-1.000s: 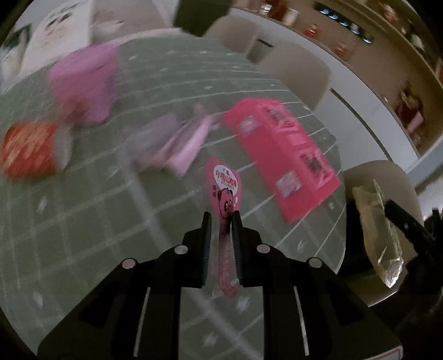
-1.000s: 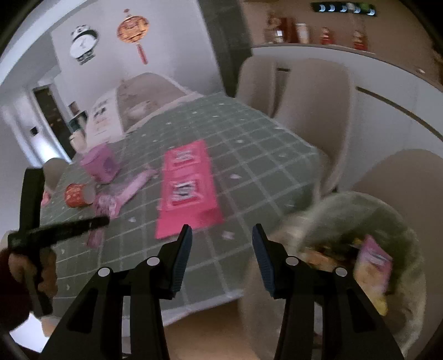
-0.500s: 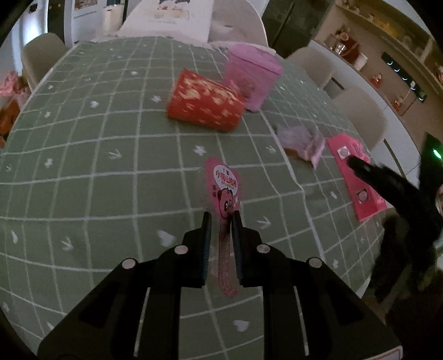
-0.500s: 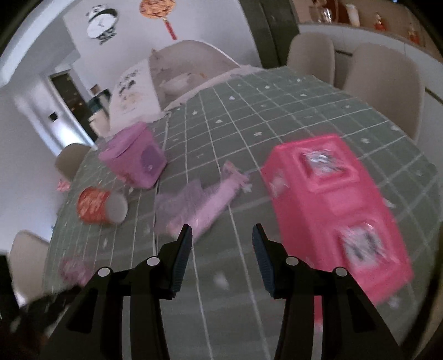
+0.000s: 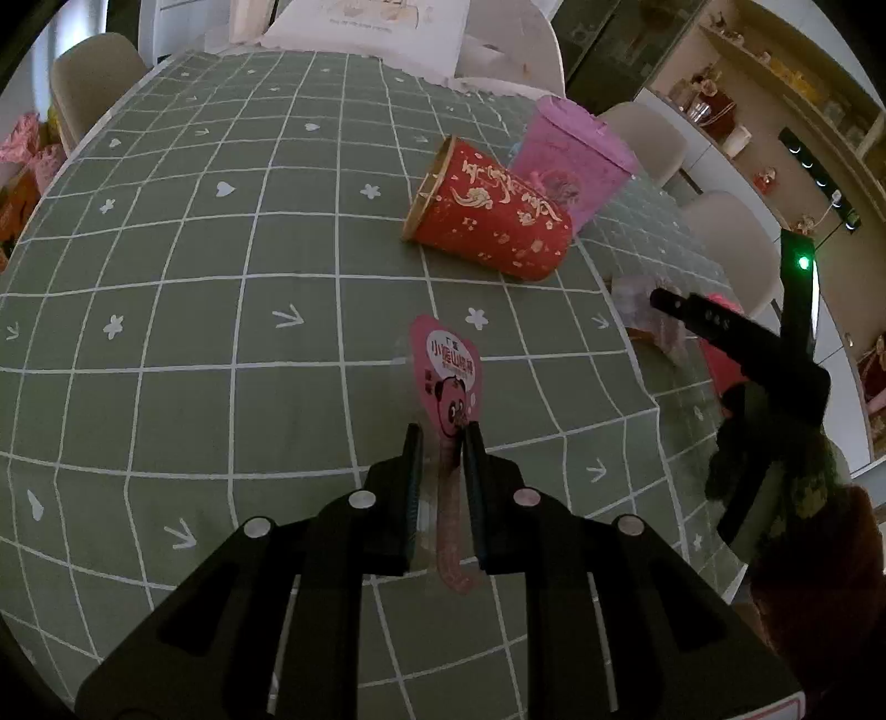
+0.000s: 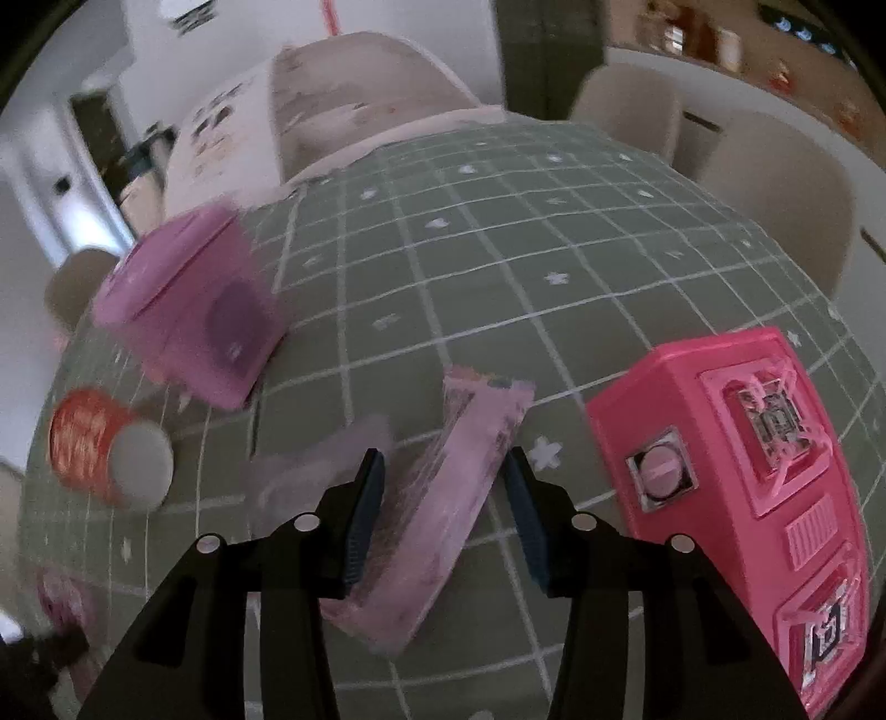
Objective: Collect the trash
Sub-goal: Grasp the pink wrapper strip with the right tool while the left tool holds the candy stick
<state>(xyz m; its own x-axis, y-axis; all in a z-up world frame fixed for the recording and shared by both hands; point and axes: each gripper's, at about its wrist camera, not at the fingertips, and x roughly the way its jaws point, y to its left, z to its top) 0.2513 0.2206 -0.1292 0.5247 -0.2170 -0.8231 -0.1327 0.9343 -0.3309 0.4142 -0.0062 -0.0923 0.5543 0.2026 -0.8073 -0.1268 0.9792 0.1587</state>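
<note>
A round table [image 5: 166, 354] covered by a grey-green cloth with a white grid and small printed hearts, stars and arrows fills both views. Beige chairs [image 5: 725, 232] stand around its far and right edges, and a white counter with lit wooden shelves [image 5: 786, 94] runs along the right wall.

The left gripper [image 5: 443, 443] is clamped on a pink heart-shaped wrapper with a panda print [image 5: 451, 376], whose narrow tail passes back between the two fingers; it is held above the near part of the cloth. Beyond it, a red paper cup with gold lettering [image 5: 490, 221] lies on its side, touching a purple box [image 5: 570, 160] at its far right. White paper sheets [image 5: 376, 22] lie at the far edge of the table.

The right gripper [image 6: 443, 498] points down at a flat pale-pink packet [image 6: 443, 498] lying on the cloth between its fingers; the jaws are closing, and the pads appear not to press on it yet (motion blur makes contact hard to judge). A bright pink toy box with clear windows [image 6: 742, 476] lies just to the right. The purple box and the red cup sit to the far left, blurred. A pale wall and a dark doorway [image 6: 105, 144] show at the far left.
</note>
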